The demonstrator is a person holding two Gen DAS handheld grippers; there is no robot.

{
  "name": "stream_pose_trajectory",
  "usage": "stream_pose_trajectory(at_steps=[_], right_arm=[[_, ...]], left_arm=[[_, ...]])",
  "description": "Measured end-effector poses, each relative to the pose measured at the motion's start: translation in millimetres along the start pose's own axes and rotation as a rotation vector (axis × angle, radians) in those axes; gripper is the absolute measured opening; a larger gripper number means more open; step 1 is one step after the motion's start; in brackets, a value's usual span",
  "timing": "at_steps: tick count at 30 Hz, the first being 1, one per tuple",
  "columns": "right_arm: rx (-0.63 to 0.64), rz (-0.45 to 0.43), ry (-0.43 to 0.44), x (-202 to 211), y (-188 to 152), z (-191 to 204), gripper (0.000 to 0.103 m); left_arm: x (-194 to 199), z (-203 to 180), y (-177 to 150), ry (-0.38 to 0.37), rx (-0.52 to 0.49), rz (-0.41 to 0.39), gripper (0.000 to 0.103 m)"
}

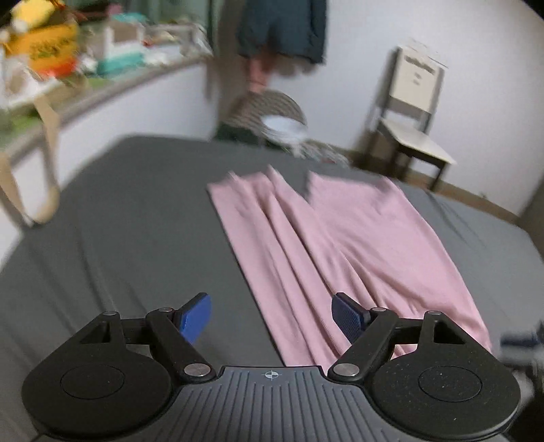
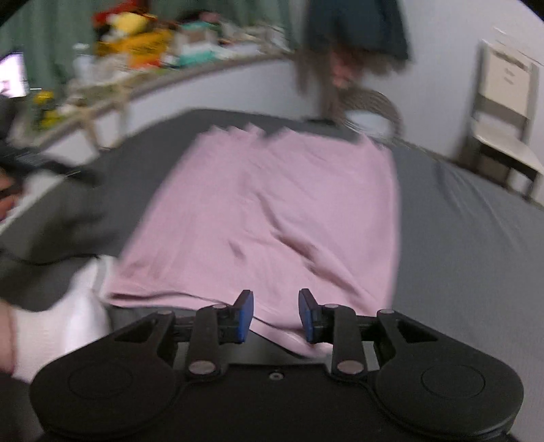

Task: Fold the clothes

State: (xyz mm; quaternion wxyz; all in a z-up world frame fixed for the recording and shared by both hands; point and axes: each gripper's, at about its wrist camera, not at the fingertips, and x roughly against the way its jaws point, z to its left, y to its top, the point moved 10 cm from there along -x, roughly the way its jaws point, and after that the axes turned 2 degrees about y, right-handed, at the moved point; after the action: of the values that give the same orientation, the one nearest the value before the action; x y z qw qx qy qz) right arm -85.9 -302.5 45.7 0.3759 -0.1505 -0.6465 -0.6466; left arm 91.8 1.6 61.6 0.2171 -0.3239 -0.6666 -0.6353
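Both views motion-blurred. Background: cluttered shelf (image 1: 102, 78) along the far-left wall, wicker basket (image 1: 268, 115) past the bed's far edge, chair (image 1: 411, 115) at the far right by the wall, dark clothes hanging (image 1: 282, 27) above the basket. Strap loop (image 1: 30, 176) hangs off the shelf near the bed's left edge. Nothing sits between either gripper and the cloth.

Pink garment (image 1: 323, 244) lies spread on the gray bed (image 1: 119, 221), long folds running from the near edge to the far edge, split at the far end into 2 parts. In the right wrist view the garment (image 2: 272, 210) fills the middle of the bed (image 2: 459, 238), its near hem at the bed's near edge.

Left gripper (image 1: 272, 319): fingers wide apart, holding nothing, hovering over the garment's near-left edge; right pad (image 1: 350, 319) over pink, left pad (image 1: 195, 318) over bare sheet.

Right gripper (image 2: 276, 314): fingers partly apart, narrow gap, near hem lying between and below the pads (image 2: 245, 314). Can't tell if they touch the cloth; not clamped.
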Motion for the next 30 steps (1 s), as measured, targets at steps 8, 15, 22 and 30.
stream_pose_trajectory(at_steps=[8,15,22,30], right_arm=[[0.198,-0.065,0.280,-54.7,47.4,105.9,0.029],[0.262,0.012,0.281,-116.5,28.2,153.3,0.029],[0.306,-0.032,0.337,-124.1,5.5,165.1,0.029],[0.263,-0.056,0.416,-116.2,8.1,168.5,0.029]], left_arm=[[-35.5,-13.7,92.2,0.146,-0.161,0.092,0.079],[-143.0,-16.8,108.9,0.166,-0.289,0.262,0.079],[-217.8,-5.3,115.3,0.102,-0.143,0.206,0.060],[-246.0,-5.9,111.1,0.075,0.028,0.136,0.041]])
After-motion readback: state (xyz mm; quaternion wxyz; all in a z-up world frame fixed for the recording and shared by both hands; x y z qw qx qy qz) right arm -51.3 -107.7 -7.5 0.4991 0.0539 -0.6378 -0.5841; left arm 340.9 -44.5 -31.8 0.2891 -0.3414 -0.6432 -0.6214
